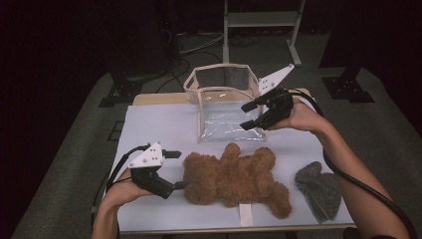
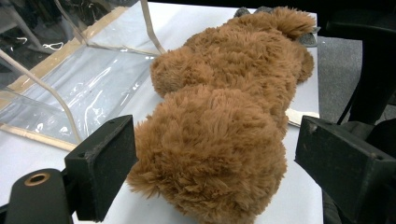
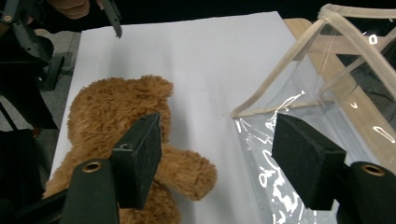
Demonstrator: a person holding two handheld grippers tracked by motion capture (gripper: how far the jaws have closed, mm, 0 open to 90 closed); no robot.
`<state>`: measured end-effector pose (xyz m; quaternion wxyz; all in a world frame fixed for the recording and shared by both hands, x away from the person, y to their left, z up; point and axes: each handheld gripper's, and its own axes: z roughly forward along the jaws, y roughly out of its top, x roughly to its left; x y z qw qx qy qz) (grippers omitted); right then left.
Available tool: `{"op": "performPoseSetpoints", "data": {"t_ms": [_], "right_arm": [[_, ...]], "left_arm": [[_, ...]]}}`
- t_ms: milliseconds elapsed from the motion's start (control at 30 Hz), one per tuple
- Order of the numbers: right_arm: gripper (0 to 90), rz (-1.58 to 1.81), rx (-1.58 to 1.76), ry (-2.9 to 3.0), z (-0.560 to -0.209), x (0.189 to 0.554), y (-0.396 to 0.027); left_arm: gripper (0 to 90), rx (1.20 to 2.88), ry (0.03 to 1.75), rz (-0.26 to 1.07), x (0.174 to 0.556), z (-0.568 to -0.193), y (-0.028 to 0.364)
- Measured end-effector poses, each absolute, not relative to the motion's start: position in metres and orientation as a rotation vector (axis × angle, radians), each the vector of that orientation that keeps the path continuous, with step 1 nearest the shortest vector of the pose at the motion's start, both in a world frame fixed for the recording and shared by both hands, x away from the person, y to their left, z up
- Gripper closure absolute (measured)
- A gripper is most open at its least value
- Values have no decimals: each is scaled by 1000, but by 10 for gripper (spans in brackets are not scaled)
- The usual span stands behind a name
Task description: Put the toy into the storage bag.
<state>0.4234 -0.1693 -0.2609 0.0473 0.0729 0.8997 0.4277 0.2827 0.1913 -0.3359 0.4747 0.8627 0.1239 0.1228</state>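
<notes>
A brown teddy bear (image 1: pixel 234 174) lies on the white table (image 1: pixel 159 124), its head toward the left. My left gripper (image 1: pixel 176 170) rests at the bear's head, open. In the left gripper view the furry head (image 2: pixel 210 154) sits between the two jaws of that gripper (image 2: pixel 215 154), with a gap showing at the right jaw. A clear plastic bag with beige trim (image 1: pixel 224 99) stands open behind the bear. My right gripper (image 1: pixel 247 116) hovers at the bag's right side, open and holding nothing. In the right gripper view its jaws (image 3: pixel 217 154) frame the bear (image 3: pixel 112 112) and the bag's edge (image 3: pixel 280 84).
A grey woolly item (image 1: pixel 318 186) lies at the table's right front corner. A strip of tape (image 1: pixel 245 214) sits at the front edge. Dark floor, cables and a metal stand (image 1: pixel 261 20) surround the table.
</notes>
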Motion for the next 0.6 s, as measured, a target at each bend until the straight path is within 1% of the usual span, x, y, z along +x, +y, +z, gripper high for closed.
{"op": "performPoseSetpoints", "data": {"t_ms": [600], "right_arm": [[338, 1159, 252, 2778, -244, 470, -150]], "left_arm": [[97, 2111, 301, 308, 279, -332, 197]]}}
